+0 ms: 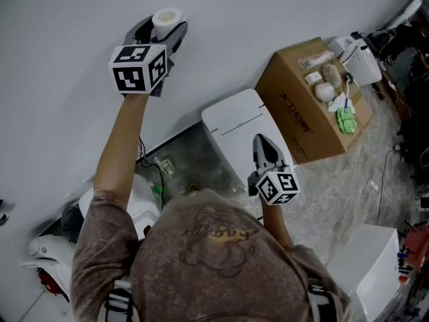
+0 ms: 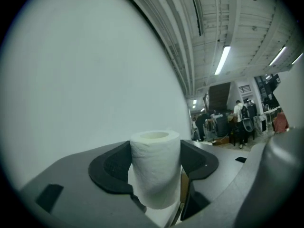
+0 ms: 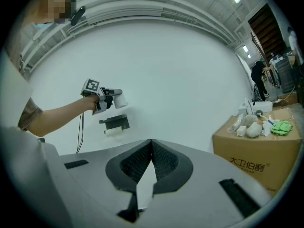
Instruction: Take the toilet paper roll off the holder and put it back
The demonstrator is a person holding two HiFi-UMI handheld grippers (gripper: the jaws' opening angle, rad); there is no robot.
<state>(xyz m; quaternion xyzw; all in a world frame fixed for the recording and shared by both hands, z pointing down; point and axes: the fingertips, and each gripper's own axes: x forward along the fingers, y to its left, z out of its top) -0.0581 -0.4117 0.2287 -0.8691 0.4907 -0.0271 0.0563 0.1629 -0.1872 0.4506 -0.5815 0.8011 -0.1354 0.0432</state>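
Note:
My left gripper (image 1: 163,33) is raised high against the white wall and is shut on a white toilet paper roll (image 1: 167,21), which stands upright between the pads. In the left gripper view the roll (image 2: 156,167) fills the gap between both black pads. From the right gripper view, the left gripper (image 3: 114,97) holds the roll (image 3: 119,98) just above the dark wall holder (image 3: 115,122), apart from it. A second white roll (image 3: 113,131) hangs under the holder. My right gripper (image 1: 265,143) is shut with nothing in it, low over the toilet; its pads meet (image 3: 151,152).
A white toilet (image 1: 241,123) stands against the wall below me. A cardboard box (image 1: 310,109) with small items on top sits to the right. A white cabinet (image 1: 367,263) is at the lower right, cables and gear at the left floor.

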